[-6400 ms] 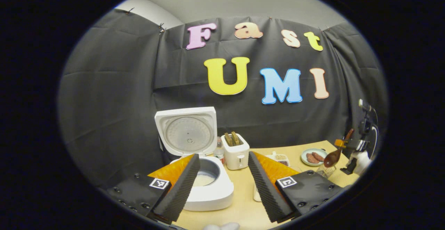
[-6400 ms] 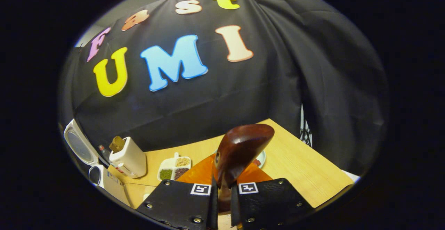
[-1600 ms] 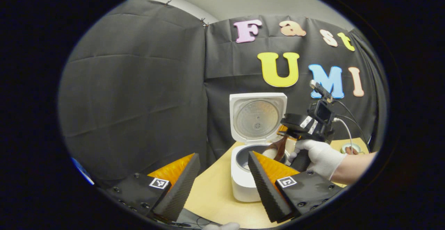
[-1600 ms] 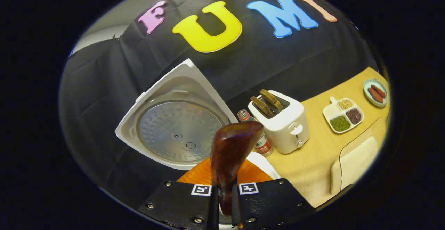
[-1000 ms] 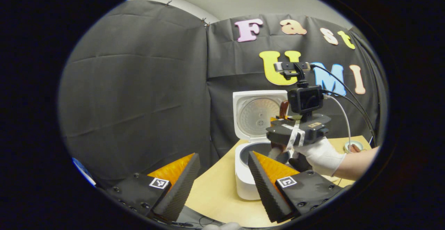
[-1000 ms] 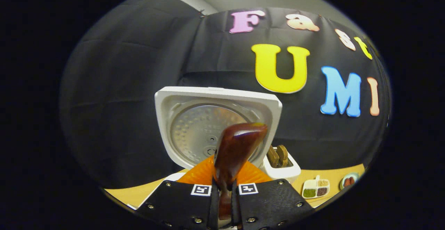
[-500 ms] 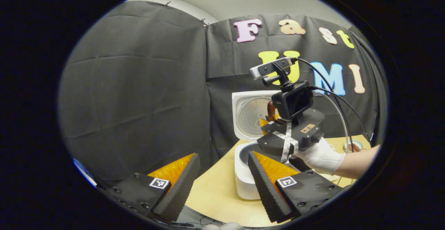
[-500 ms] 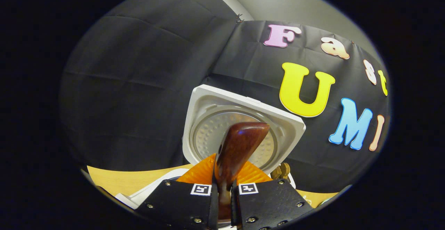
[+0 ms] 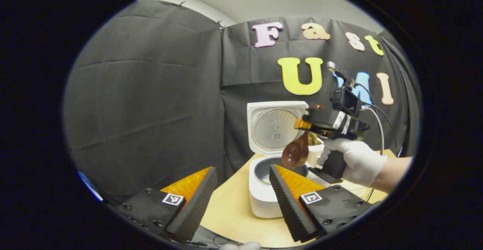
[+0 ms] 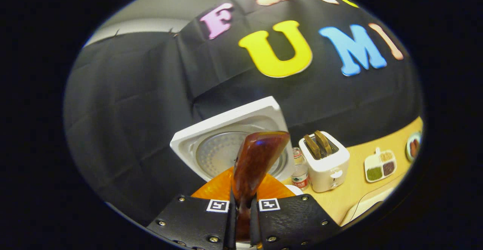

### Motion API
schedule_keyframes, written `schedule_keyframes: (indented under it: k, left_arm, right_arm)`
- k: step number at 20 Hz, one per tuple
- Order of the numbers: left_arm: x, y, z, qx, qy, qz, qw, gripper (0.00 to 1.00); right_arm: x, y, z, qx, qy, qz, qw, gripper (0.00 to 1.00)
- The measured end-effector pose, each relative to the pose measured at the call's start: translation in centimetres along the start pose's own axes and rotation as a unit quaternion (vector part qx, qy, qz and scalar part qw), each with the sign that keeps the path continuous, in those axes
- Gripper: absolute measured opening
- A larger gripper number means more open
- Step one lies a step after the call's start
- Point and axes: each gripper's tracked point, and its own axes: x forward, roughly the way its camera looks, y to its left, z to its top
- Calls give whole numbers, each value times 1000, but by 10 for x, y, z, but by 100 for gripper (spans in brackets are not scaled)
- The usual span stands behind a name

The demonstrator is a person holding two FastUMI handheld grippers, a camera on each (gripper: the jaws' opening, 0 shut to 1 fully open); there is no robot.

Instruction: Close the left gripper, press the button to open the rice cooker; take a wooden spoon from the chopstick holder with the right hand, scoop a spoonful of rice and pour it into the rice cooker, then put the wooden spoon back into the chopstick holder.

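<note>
Over the open rice cooker (image 9: 268, 189), at about two o'clock in the left gripper view, a gloved hand (image 9: 353, 161) holds the right gripper (image 9: 302, 124), its two fingers clamped on the one wooden spoon (image 9: 296, 153); the bowl hangs down just above the pot. From the right gripper view, the spoon's handle (image 10: 256, 163) sticks up at twelve o'clock between the pressed-together fingers. Nearer me, the left gripper (image 9: 241, 201) hovers with its two fingers spread wide and holding nothing. One toaster (image 10: 326, 161) carries two slices at three o'clock, with one bottle (image 10: 300, 172) beside it and one divided dish (image 10: 379, 165) on the table (image 10: 354, 189).
</note>
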Motion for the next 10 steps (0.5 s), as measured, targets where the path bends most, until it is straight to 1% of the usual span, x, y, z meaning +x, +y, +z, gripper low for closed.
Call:
schedule_keyframes:
  k: [2,4,7,10]
  left_arm:
    - [-1,-10,6,4,-5,-9,1000,97]
    - [-2,-24,12,7,-10,-25,1000,97]
    - [-8,-50,27,7,-24,-50,998,97]
    - [-12,-81,33,10,-37,-76,996,98]
  right_arm:
    - [-13,-23,21,31,-19,-12,999,14]
    - [-30,-54,40,58,-37,-32,997,14]
    - [-66,-120,74,60,-74,-79,992,14]
    - [-111,-198,108,54,-110,-138,983,15]
